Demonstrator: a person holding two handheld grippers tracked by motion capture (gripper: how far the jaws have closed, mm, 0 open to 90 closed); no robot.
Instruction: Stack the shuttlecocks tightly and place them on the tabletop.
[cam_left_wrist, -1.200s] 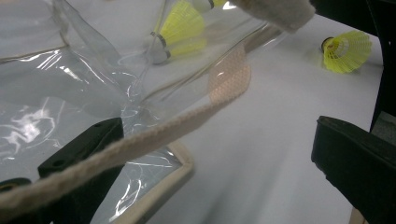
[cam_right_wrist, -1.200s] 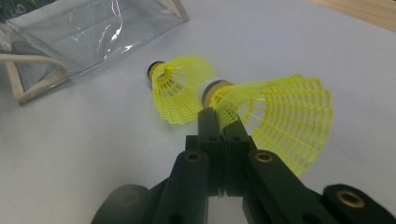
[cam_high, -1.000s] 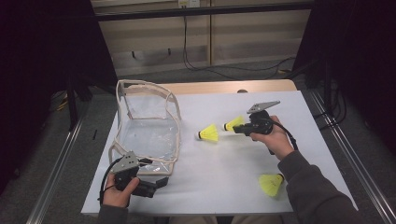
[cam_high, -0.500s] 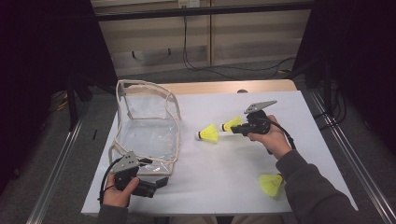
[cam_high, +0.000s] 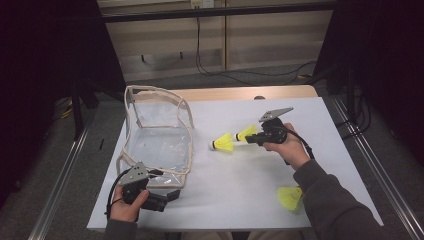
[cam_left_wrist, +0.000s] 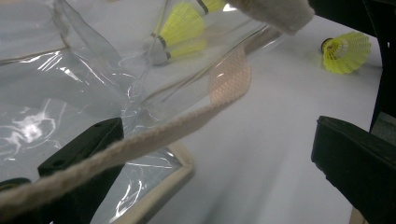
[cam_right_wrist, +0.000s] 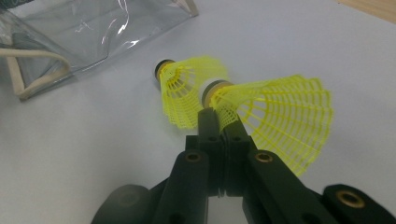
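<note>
In the high view, the person's right hand (cam_high: 286, 146) reaches in from the lower right, forearm angled up and leftward across the white tabletop (cam_high: 320, 125). It holds the right tongs (cam_high: 248, 138) roughly level, pointing left. A yellow shuttlecock (cam_high: 247, 132) sits pinched at their tip, skirt toward the hand. A second shuttlecock (cam_high: 223, 143) lies on the tabletop just left of the tip, cork end pointing left. A third shuttlecock (cam_high: 289, 197) rests near the tabletop's front edge, beside the right sleeve. The left hand (cam_high: 127, 204) sits low at the front left corner, holding the left tongs (cam_high: 172, 193) pointed right, at the front rim of a clear plastic bag (cam_high: 159, 140) with beige trim that stands open on the left half of the tabletop.

In the left gripper view, the left tongs (cam_left_wrist: 224, 154) stand wide apart: one jaw is under the bag's clear film and beige edging (cam_left_wrist: 140, 144), the other free at the right. The edging crosses in front of the near jaw; whether it is touched I cannot tell. Two shuttlecocks show through the film, another one (cam_left_wrist: 346, 50) lies far right.

In the right gripper view, the right tongs (cam_right_wrist: 220, 122) are closed on the held shuttlecock's (cam_right_wrist: 275, 116) mesh skirt close behind its cork. The lying shuttlecock (cam_right_wrist: 187, 88) is just beyond, close to the held one.
</note>
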